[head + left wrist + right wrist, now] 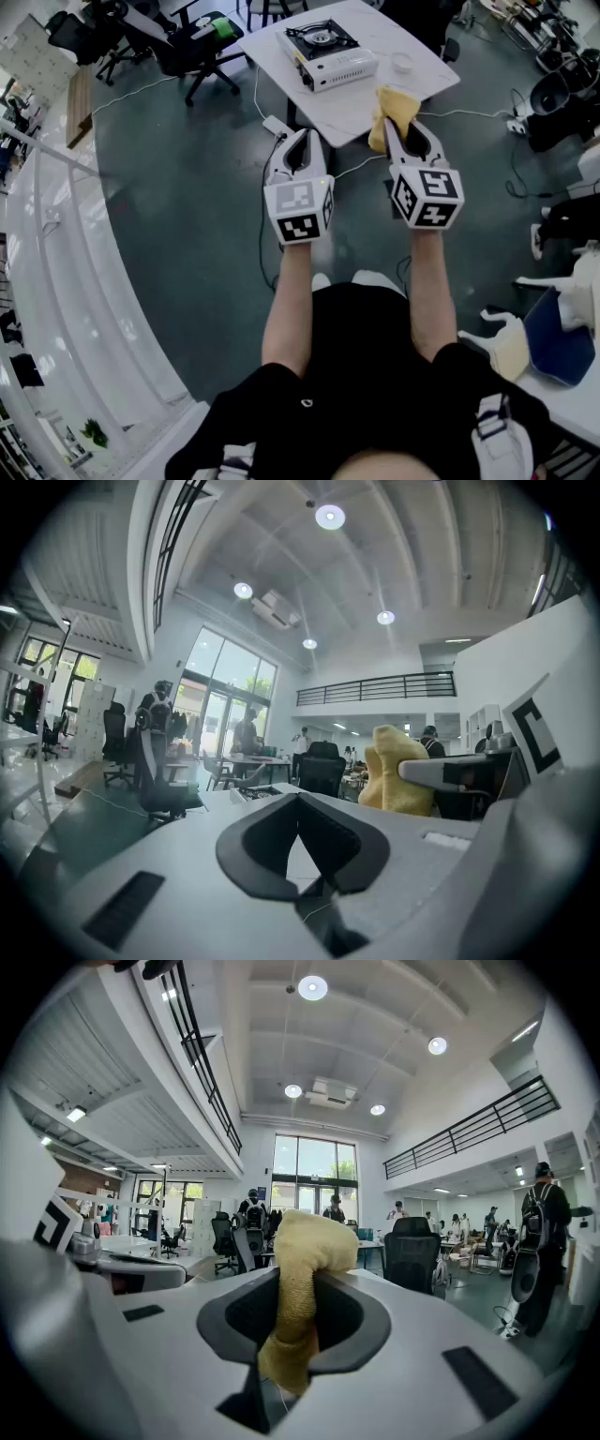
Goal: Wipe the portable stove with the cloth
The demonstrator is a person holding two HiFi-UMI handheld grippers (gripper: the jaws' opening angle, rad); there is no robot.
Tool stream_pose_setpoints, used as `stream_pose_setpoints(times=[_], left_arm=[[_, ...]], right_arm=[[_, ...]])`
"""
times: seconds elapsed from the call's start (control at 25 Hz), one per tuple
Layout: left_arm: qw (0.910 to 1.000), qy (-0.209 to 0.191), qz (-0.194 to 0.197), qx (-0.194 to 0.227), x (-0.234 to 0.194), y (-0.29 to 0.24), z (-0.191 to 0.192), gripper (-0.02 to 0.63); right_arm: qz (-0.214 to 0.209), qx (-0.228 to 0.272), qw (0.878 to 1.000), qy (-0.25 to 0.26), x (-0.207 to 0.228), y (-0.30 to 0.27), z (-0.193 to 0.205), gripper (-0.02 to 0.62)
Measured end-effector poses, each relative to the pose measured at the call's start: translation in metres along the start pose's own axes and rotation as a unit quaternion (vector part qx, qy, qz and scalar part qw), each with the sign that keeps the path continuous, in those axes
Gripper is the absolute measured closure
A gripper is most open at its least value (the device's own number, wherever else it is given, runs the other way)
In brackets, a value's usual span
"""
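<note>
The portable stove, white with a black burner top, stands on a white table far ahead in the head view. My right gripper is shut on a yellow cloth, which bunches up above the jaws. It hovers over the table's near edge, well short of the stove. My left gripper is beside it over the floor, shut with nothing in it. From the left gripper view the cloth shows at the right.
A small white bowl sits on the table right of the stove. A power strip and cables lie on the floor by the table. Office chairs stand at the back left. Another table with clutter is at the right.
</note>
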State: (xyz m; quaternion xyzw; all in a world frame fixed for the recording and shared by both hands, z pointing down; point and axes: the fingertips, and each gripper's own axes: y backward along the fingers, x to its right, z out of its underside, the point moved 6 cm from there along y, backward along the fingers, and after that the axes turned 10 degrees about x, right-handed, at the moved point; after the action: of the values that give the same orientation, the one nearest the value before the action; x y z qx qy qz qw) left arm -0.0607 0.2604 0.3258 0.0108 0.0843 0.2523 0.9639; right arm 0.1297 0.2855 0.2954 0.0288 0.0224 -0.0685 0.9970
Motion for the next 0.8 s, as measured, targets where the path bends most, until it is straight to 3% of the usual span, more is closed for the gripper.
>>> stream_pose_setpoints(times=[0.32,0.8], left_arm=[[1.0000,0.002,0.002,0.002,-0.006,-0.002,0.000,0.612],[0.9999,0.011,0.009,-0.002,-0.013,-0.012,0.004,0.612]], right_arm=[[-0.006,0.004,1.000,-0.002,-0.007,-0.006,0.002,0.525],[0.045,-0.005,0.999,-0.009,0.015,-0.005,0.004,0.525]])
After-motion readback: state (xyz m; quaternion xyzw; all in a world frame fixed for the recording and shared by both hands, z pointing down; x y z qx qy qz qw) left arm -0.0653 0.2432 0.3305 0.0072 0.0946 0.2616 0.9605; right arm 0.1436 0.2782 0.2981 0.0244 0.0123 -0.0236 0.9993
